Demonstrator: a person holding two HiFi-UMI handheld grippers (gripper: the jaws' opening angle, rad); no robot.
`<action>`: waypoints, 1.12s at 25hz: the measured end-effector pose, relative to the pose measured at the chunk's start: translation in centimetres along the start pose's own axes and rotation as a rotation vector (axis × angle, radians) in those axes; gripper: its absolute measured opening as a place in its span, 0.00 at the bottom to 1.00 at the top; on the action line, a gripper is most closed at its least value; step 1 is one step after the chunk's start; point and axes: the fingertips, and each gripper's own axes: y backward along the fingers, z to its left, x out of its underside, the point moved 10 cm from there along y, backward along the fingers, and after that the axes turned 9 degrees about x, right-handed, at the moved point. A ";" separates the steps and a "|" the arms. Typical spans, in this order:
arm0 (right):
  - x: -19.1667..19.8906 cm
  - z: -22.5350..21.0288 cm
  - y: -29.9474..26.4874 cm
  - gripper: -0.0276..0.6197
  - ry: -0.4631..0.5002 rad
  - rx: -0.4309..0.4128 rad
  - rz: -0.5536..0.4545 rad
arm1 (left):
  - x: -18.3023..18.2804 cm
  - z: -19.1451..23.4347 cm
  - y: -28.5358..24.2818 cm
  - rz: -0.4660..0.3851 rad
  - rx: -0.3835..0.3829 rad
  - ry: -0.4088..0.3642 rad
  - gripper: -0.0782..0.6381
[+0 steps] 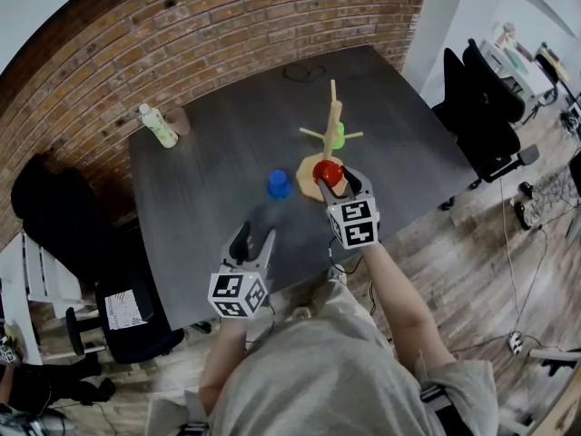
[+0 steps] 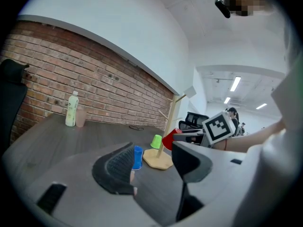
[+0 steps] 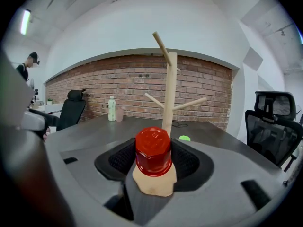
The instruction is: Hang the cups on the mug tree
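Head view: from high above, steeply down on the counter (image 1: 209, 171). Left gripper view: low, along its jaws, mug tree (image 2: 171, 122) well ahead. Right gripper view: low too, mug tree just beyond its jaws. Shared by all three: mug tree, counter.
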 end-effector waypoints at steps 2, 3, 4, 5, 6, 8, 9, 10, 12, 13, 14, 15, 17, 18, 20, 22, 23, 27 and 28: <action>0.3 0.0 -0.2 0.40 0.000 -0.005 0.009 | 0.0 0.0 -0.2 -0.001 0.001 0.002 0.45; 0.4 0.0 -0.2 0.40 0.000 -0.009 0.013 | 0.0 -0.1 -0.2 -0.001 0.000 0.002 0.45; 0.5 0.1 -0.3 0.41 0.000 -0.013 0.017 | 0.0 -0.1 -0.3 -0.002 0.000 0.003 0.45; 0.6 0.2 -0.4 0.41 0.001 -0.017 0.020 | 0.0 0.0 -0.3 -0.003 -0.001 0.005 0.44; 0.6 0.3 -0.4 0.42 0.000 -0.020 0.023 | -0.1 0.0 -0.3 -0.004 -0.001 0.006 0.44; 0.7 0.5 -0.4 0.44 -0.003 -0.023 0.027 | -0.1 0.0 -0.3 -0.003 -0.001 0.008 0.45; 0.7 0.5 -0.4 0.45 -0.006 -0.026 0.026 | 0.0 0.0 -0.3 -0.003 0.000 0.009 0.45; 0.8 0.6 -0.4 0.47 -0.008 -0.029 0.025 | 0.0 0.0 -0.3 -0.002 0.000 0.010 0.45; 0.8 0.7 -0.2 0.47 -0.010 -0.034 0.021 | 0.2 -0.1 -0.4 -0.003 0.002 0.012 0.45; 0.8 0.7 -0.1 0.47 -0.011 -0.035 0.019 | 0.2 -0.2 -0.4 -0.003 0.003 0.013 0.45; 0.8 0.7 0.0 0.47 -0.013 -0.036 0.017 | 0.2 -0.3 -0.4 -0.003 0.004 0.014 0.45; 0.7 0.7 0.2 0.47 -0.015 -0.037 0.015 | 0.3 -0.3 -0.5 -0.002 0.006 0.014 0.45; 0.7 0.8 0.4 0.47 -0.020 -0.037 0.009 | 0.3 -0.4 -0.5 -0.002 0.009 0.016 0.45; 0.6 0.8 0.5 0.47 -0.022 -0.038 0.006 | 0.3 -0.5 -0.5 -0.002 0.011 0.017 0.45; 0.4 0.8 0.9 0.47 -0.024 -0.037 -0.002 | 0.2 -0.7 -0.6 -0.002 0.016 0.016 0.45; 0.2 0.7 1.3 0.47 -0.028 -0.034 -0.011 | 0.2 -0.9 -0.6 -0.002 0.020 0.013 0.45; 0.2 0.6 1.4 0.47 -0.031 -0.031 -0.017 | 0.2 -1.0 -0.6 -0.003 0.023 0.012 0.45; -0.1 0.0 2.0 0.47 -0.042 -0.010 -0.037 | 0.0 -1.3 -0.8 -0.005 0.030 0.011 0.45; -0.1 -0.1 2.2 0.47 -0.044 -0.005 -0.038 | -0.1 -1.4 -0.8 -0.005 0.032 0.012 0.44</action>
